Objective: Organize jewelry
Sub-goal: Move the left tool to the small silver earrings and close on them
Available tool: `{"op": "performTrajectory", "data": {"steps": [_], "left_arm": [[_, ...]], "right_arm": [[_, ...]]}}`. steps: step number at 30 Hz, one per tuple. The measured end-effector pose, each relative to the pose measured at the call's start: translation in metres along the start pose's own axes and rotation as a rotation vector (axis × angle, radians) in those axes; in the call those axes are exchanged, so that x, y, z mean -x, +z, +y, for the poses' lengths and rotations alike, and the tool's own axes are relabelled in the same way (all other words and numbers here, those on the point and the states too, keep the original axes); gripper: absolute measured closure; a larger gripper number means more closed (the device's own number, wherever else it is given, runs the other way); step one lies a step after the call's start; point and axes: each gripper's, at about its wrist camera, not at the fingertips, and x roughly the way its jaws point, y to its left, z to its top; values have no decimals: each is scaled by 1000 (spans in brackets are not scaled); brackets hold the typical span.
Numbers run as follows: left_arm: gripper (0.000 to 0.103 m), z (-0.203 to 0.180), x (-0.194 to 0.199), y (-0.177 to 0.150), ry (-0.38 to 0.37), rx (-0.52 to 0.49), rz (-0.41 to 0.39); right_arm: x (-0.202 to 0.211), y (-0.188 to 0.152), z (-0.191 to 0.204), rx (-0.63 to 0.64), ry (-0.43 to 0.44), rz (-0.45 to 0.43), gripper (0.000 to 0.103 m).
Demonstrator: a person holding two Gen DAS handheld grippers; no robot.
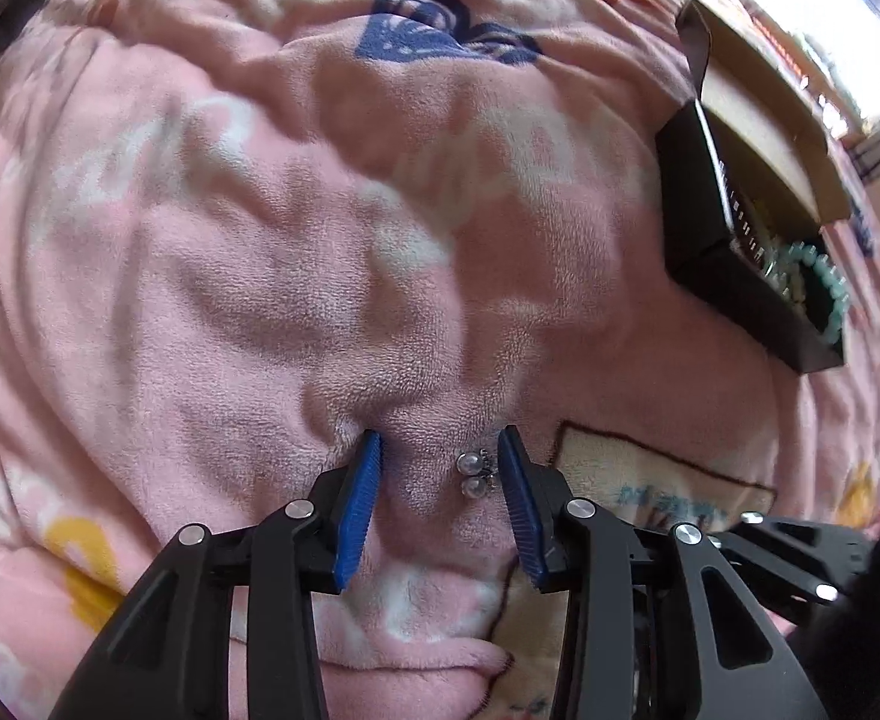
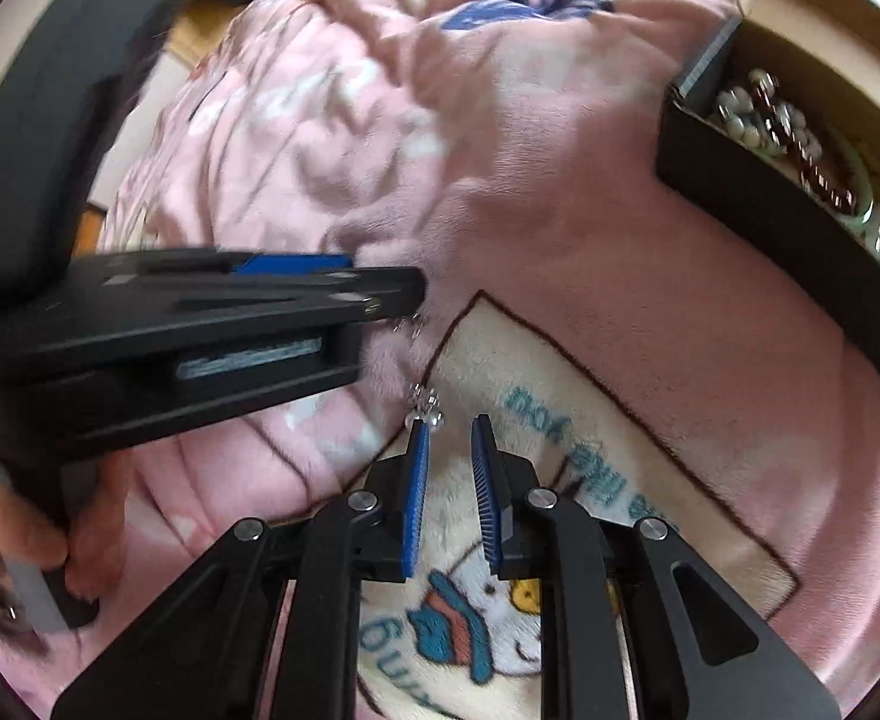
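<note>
A small silver earring with two clear round stones [image 1: 474, 473] lies on the pink blanket [image 1: 260, 240] between my left gripper's open blue fingers [image 1: 440, 444], close to the right finger. In the right wrist view a second silver earring [image 2: 426, 407] lies on the blanket just beyond the tip of my right gripper's left finger. My right gripper [image 2: 448, 423] is open with a narrow gap and empty. The left gripper [image 2: 380, 294] reaches in from the left, its tip on the blanket beside the first earring [image 2: 411, 323].
An open black jewelry box [image 1: 733, 294] [image 2: 799, 228] sits on the blanket at the right, holding bead bracelets [image 2: 799, 132] and a green bead bracelet [image 1: 823, 288]. A cream cartoon patch [image 2: 559, 420] is printed on the blanket. A hand [image 2: 32, 528] holds the left gripper.
</note>
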Motion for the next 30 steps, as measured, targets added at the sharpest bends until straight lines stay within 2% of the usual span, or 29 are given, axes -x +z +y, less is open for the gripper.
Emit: {"op": "performTrajectory", "data": {"steps": [6, 10, 14, 17, 26, 27, 28, 30], "left_arm": [[62, 9, -1, -1, -49, 16, 8], [62, 7, 0, -2, -46, 16, 14], [62, 4, -2, -1, -59, 24, 20], [62, 11, 0, -1, -82, 26, 9], [62, 7, -6, -9, -14, -34, 8], [63, 10, -6, -9, -21, -27, 7], [69, 9, -7, -10, -18, -18, 6], [74, 14, -8, -12, -27, 6, 5]], "right_arm": [[-15, 3, -6, -60, 17, 1, 87], [-17, 0, -6, -62, -9, -7, 90], [-17, -3, -6, -52, -15, -12, 99], [-15, -2, -6, -58, -19, -29, 101], [6, -5, -20, -126, -10, -84, 101], [7, -3, -21, -131, -8, -86, 101], [8, -3, -24, -142, 2, -87, 101], [6, -1, -25, -153, 14, -78, 101]]}}
